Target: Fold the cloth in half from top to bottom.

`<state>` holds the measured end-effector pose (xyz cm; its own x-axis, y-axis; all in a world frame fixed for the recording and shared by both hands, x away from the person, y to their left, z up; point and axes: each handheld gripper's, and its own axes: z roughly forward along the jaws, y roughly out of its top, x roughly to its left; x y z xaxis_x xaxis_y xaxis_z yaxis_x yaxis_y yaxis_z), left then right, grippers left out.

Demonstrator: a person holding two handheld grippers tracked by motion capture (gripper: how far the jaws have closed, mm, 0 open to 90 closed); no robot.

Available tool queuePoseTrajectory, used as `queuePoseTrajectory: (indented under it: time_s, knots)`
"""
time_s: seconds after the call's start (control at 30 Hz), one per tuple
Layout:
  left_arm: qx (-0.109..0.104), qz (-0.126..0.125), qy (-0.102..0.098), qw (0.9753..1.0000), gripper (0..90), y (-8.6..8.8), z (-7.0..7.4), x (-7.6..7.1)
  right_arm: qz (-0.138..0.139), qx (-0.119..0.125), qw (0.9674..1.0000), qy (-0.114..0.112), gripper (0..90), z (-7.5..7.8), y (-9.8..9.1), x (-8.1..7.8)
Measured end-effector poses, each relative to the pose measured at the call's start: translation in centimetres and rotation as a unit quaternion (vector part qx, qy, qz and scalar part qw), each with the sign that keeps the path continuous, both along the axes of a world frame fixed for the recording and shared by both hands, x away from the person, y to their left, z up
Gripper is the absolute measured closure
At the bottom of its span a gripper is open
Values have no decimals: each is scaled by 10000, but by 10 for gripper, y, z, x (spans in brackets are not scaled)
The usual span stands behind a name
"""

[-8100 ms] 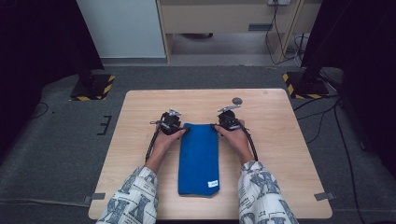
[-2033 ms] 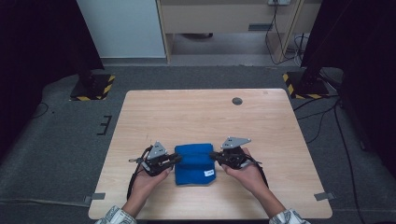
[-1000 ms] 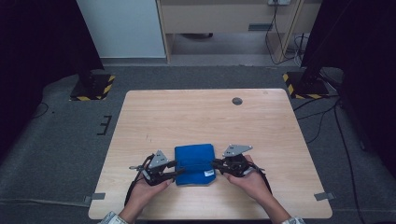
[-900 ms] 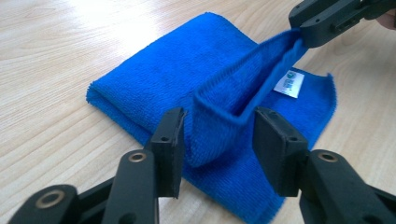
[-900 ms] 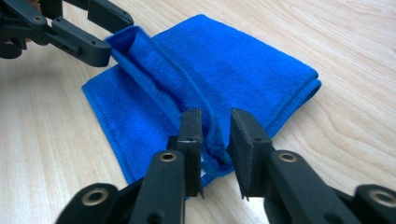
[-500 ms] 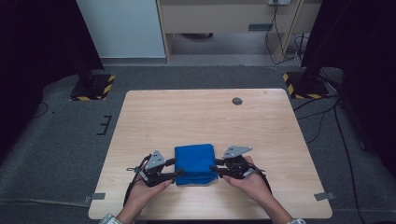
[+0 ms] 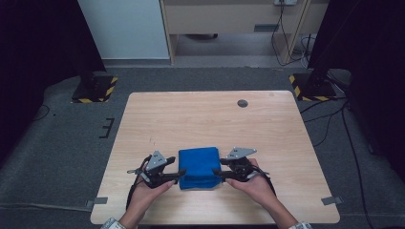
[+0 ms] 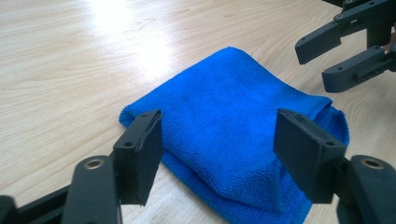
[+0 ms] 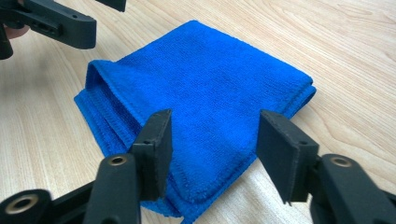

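A blue cloth (image 7: 198,164), folded in half, lies flat on the wooden table (image 7: 215,119) near its front edge. My left gripper (image 7: 177,170) sits at the cloth's near left corner and my right gripper (image 7: 218,172) at its near right corner. In the left gripper view the cloth (image 8: 224,121) reaches in between the left gripper (image 8: 219,158), whose jaws have just been opening; the pads stand clear of it. In the right gripper view the right gripper (image 9: 217,154) has likewise just been opening, with the cloth (image 9: 201,84) lying loose between its parted jaws.
A small dark round disc (image 7: 242,103) is set in the tabletop at the back right. Bare wood stretches behind the cloth. Yellow-and-black striped stand bases (image 7: 95,90) (image 7: 310,88) sit on the grey floor beyond the table's far corners.
The long cloth has been folded in half toward the front edge. Over the last second both grippers' jaws spread apart and let go of the cloth's corners; the hands stayed put.
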<state>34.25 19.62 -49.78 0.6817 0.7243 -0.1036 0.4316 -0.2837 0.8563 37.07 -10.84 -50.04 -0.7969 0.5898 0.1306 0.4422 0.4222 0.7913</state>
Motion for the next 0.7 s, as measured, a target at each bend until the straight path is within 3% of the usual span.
queuePoseTrajectory:
  time_s: [0.7]
  knots:
    - [115, 340, 19, 9994, 136, 8, -1, 9, -264, 60, 9995, -154, 217, 4, -4, 8]
